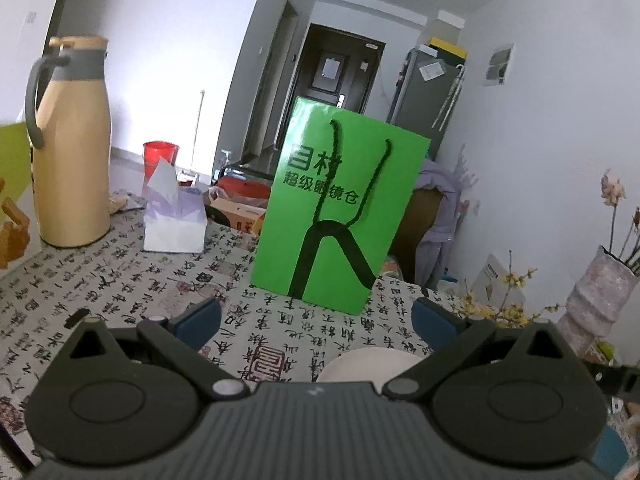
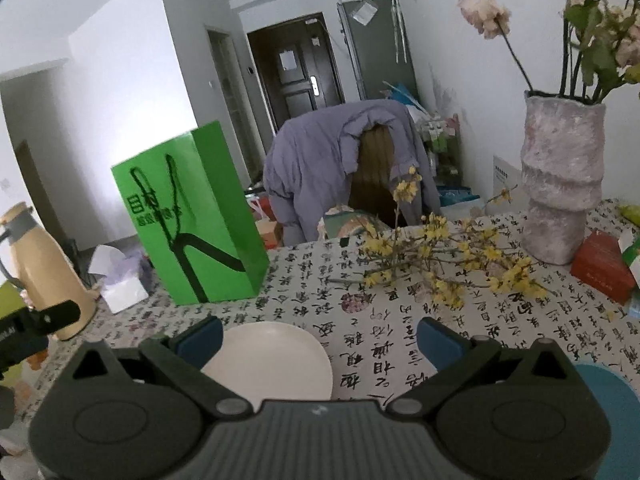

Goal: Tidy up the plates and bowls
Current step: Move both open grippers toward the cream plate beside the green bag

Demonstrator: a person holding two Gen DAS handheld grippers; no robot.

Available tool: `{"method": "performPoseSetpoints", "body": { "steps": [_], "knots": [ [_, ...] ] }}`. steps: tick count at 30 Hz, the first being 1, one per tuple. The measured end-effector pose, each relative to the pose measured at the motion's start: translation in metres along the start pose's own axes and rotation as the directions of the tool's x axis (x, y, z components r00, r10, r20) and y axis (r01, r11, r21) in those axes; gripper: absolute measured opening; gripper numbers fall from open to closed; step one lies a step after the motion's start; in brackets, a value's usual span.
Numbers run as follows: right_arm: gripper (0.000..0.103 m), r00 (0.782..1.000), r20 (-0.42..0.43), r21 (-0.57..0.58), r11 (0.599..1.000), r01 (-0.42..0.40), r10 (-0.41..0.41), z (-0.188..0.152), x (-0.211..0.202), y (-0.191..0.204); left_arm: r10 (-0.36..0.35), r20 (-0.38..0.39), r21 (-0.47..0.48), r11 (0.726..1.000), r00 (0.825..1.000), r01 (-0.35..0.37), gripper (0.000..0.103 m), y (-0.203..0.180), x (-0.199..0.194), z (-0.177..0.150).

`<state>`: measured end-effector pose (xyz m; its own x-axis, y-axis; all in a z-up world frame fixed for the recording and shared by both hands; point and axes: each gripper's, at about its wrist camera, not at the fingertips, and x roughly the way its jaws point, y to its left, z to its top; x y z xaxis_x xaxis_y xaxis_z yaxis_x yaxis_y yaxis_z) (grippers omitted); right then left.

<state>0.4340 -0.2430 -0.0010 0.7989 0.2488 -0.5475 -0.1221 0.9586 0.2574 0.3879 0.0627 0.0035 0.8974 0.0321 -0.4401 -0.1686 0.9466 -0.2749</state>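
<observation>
Below and just ahead of the right gripper [image 2: 319, 340], a white plate [image 2: 276, 360] lies flat on the calligraphy cloth [image 2: 460, 344], its near edge hidden under the gripper body and its left rim passing beneath the left pad. Jaws stand wide, nothing between them. At the lower right edge of that view, beside the right jaw linkage, a teal dish [image 2: 612, 396] shows in part; plate or bowl, cannot tell. Left gripper [image 1: 316, 322] also wide and empty; a pale plate rim [image 1: 368, 364] peeks out just under and ahead of its body, likely the same white plate, not certain. Beyond both grippers a green bag [image 2: 192, 216] stands upright, well ahead and left of the right gripper, dead ahead of the left one. Ahead and right of the right gripper: loose yellow-flowered twigs [image 2: 440, 264] lying on the cloth, then a tall pink vase [image 2: 560, 184] and a red box [image 2: 604, 264]. Far left, a beige flask [image 1: 70, 144] and a tissue box [image 1: 174, 220]. Judgement: no dish gripped yet; the approach to the plate is under way. Risks: a flat plate gives the pads little rim to bite, so closing from above may skid it along the cloth or pinch and drag the fabric, shifting bag and twigs. A sweep rightward toward the teal dish could snag the twigs or nudge the top-heavy vase. Both grippers near one plate may collide.
</observation>
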Motion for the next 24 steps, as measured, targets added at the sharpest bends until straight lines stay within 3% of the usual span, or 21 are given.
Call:
{"method": "performPoseSetpoints", "body": {
  "steps": [8,20,24],
  "knots": [
    [0.103,0.998,-0.060,-0.027,0.999,0.035,-0.037,-0.005,0.036,0.005,0.000,-0.086,-0.042,0.999,0.996,-0.003,0.103,0.012,0.036,-0.001],
    [0.103,0.990,-0.110,-0.052,0.995,0.083,-0.089,-0.008,0.071,0.013,0.007,-0.176,0.026,1.000,0.984,-0.003,0.103,0.017,0.069,-0.016],
    [0.103,0.989,-0.120,-0.050,0.995,0.086,-0.092,-0.005,0.077,0.017,0.011,-0.232,0.060,0.998,0.973,0.003,0.103,0.013,0.081,-0.024]
  ]
}}
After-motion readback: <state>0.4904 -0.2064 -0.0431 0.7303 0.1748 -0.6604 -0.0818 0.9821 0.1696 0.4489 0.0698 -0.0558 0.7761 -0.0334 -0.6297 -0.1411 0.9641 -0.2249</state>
